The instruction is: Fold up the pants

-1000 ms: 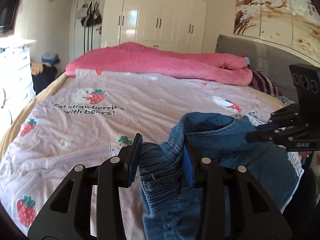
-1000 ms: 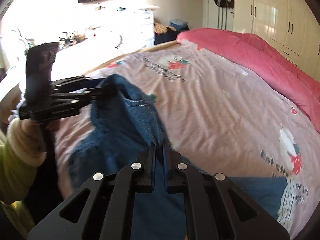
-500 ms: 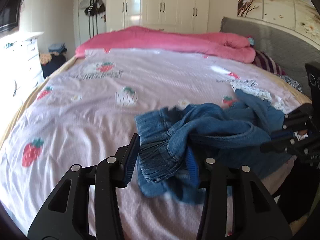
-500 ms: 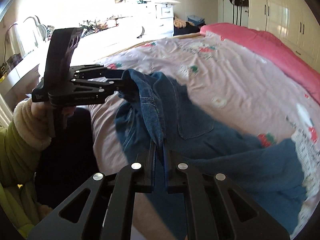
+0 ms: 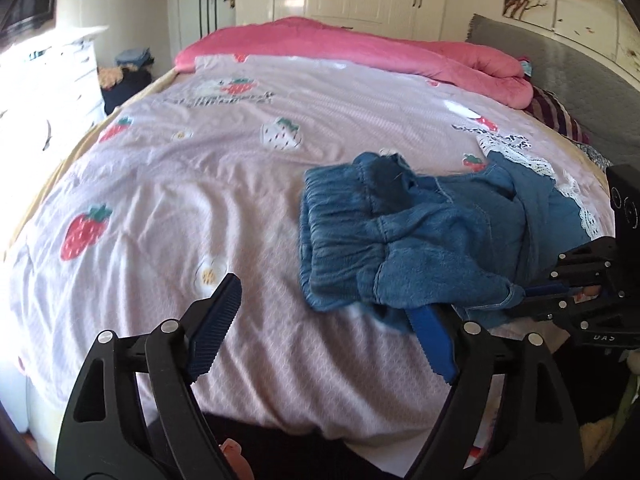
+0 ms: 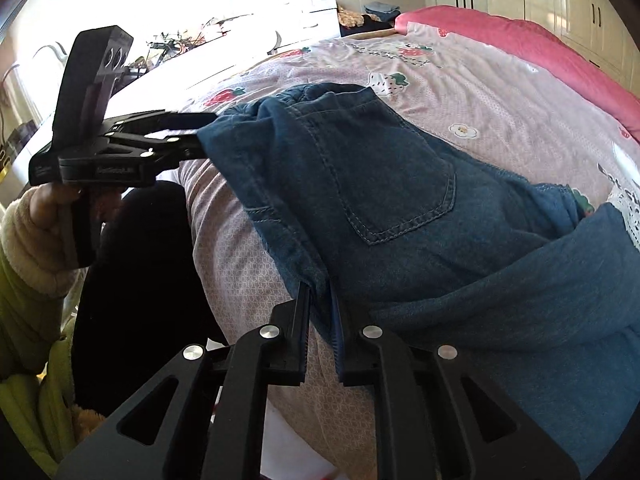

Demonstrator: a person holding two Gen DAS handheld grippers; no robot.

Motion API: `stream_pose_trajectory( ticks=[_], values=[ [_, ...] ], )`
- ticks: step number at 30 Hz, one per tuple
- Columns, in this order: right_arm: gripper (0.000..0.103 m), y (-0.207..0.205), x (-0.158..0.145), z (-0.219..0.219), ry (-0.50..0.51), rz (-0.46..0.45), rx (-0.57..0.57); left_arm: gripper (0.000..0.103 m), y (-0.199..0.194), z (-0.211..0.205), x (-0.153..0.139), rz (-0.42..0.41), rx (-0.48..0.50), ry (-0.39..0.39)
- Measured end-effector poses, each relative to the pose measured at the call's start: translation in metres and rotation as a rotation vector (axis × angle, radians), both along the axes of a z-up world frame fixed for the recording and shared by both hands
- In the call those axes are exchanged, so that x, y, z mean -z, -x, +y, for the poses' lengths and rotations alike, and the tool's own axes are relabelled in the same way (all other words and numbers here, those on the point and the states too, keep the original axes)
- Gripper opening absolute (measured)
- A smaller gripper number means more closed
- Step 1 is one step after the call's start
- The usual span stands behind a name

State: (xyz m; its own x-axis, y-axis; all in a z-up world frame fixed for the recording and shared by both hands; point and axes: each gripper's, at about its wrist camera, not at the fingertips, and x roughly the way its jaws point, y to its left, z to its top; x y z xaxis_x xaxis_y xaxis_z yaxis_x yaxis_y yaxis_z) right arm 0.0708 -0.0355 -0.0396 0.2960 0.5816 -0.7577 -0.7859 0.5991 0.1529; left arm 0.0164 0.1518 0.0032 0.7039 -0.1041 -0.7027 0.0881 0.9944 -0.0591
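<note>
Pants (image 5: 420, 240) lie bunched on the near edge of the pink quilt (image 5: 200, 200); left gripper (image 5: 320, 328) is opening w/ nothing between its fingers, right gripper (image 6: 320, 320) is loosening but still pinches a hem, & should release fully before smoothing.

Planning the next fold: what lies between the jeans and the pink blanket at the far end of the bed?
Only bare strawberry-print sheet separates jeans and pink blanket, per left wrist view.
</note>
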Motion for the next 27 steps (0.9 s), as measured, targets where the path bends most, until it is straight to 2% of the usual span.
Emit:
stream_pose_trajectory(
  ticks=[9,14,20,23,26,27],
  values=[
    [0.021,0.003,0.003,0.0,-0.009,0.012,-0.01,0.075,0.024,0.006,-0.011,0.016,-0.052,-0.034],
    [0.029,0.008,0.001,0.001,-0.018,0.004,-0.025,0.077,0.026,0.015,-0.021,0.014,-0.092,-0.005],
    [0.034,0.012,-0.013,-0.008,-0.054,-0.001,-0.02,0.077,-0.003,0.014,-0.028,0.042,-0.071,0.101],
    [0.036,0.012,-0.024,-0.016,-0.079,-0.015,-0.002,0.077,-0.018,0.011,-0.023,0.071,-0.018,0.174],
    [0.044,0.01,-0.036,-0.023,-0.088,-0.053,0.006,0.077,-0.031,0.01,-0.008,0.132,-0.025,0.196],
    [0.049,0.008,-0.037,-0.025,-0.084,-0.063,0.006,0.07,-0.034,0.011,-0.005,0.142,-0.017,0.221]
  ],
)
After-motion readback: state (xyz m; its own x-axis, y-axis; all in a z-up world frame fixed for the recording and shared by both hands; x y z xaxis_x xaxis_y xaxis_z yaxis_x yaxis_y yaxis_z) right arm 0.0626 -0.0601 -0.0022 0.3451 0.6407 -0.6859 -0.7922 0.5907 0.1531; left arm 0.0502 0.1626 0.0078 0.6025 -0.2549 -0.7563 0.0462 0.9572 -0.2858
